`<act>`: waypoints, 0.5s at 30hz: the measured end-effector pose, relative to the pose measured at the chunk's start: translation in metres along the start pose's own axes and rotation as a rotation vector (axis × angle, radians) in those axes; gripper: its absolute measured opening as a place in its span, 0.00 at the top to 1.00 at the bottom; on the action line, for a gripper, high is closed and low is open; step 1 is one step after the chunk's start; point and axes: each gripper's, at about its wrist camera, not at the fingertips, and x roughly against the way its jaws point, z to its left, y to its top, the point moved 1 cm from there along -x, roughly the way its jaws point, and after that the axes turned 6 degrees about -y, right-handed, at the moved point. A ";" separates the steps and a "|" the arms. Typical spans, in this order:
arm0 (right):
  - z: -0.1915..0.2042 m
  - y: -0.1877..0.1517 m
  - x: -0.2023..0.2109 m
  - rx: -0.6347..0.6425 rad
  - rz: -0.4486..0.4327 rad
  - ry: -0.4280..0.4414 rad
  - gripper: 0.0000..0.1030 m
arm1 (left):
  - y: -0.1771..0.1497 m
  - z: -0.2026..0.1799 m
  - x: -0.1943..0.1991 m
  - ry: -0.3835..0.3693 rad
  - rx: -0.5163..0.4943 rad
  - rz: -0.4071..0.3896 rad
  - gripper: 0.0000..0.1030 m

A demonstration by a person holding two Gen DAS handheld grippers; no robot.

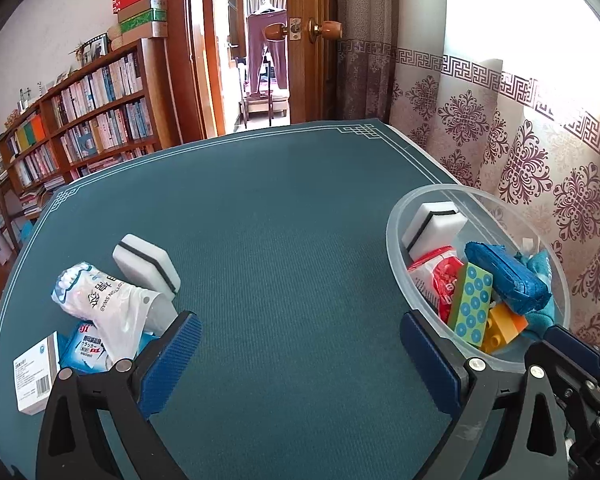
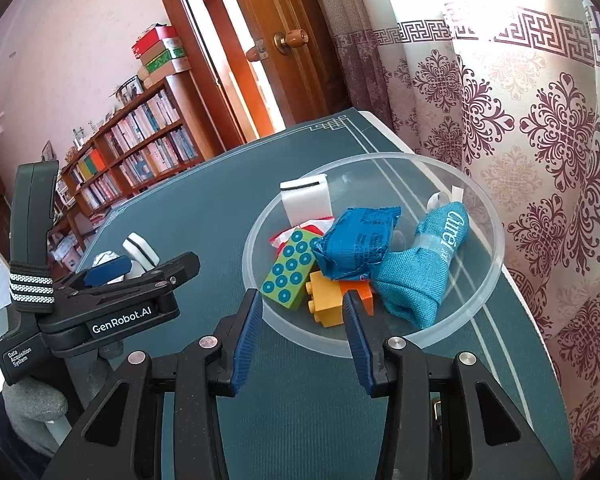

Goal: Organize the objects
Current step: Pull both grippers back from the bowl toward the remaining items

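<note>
Left gripper (image 1: pixel 300 354) is standing with its blue-padded fingers (image 1: pixel 171 360) spread wide over bare green table mat (image 1: pixel 284 216); nothing is lying between them. Just outside the left finger, a loose pile is sitting on the mat: a white cleaning sponge with a black stripe (image 1: pixel 146 266), a white plastic bag of cotton swabs (image 1: pixel 100 304) leaning on it, a blue-and-white wipes packet (image 1: pixel 85 350) beneath that bag, and a white cardboard box with a barcode (image 1: pixel 36 376) farthest out.

Just beyond the right finger, the clear round plastic bowl (image 1: pixel 396 240) is holding a second white sponge (image 1: pixel 432 228), a red-and-white packet (image 1: pixel 440 280), a green block with blue dots (image 1: pixel 472 304), yellow and orange toy bricks (image 1: pixel 502 326), a blue foil packet (image 1: pixel 504 280) and a teal folded cloth (image 2: pixel 416 276).

Right gripper (image 2: pixel 304 316) is pointing at the bowl's near rim, fingers (image 2: pixel 246 336) set narrow and gripping nothing; the rim and the yellow brick are showing in the gap between the tips.
</note>
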 end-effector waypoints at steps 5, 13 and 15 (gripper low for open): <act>0.012 -0.004 0.003 0.028 -0.006 0.012 0.57 | -0.013 0.018 0.007 0.014 0.049 0.012 0.01; 0.029 -0.016 0.001 0.062 0.016 0.030 0.57 | -0.030 0.050 0.020 0.071 0.120 0.004 0.01; 0.033 -0.018 0.001 0.068 0.020 0.034 0.56 | -0.035 0.057 0.022 0.095 0.128 0.001 0.01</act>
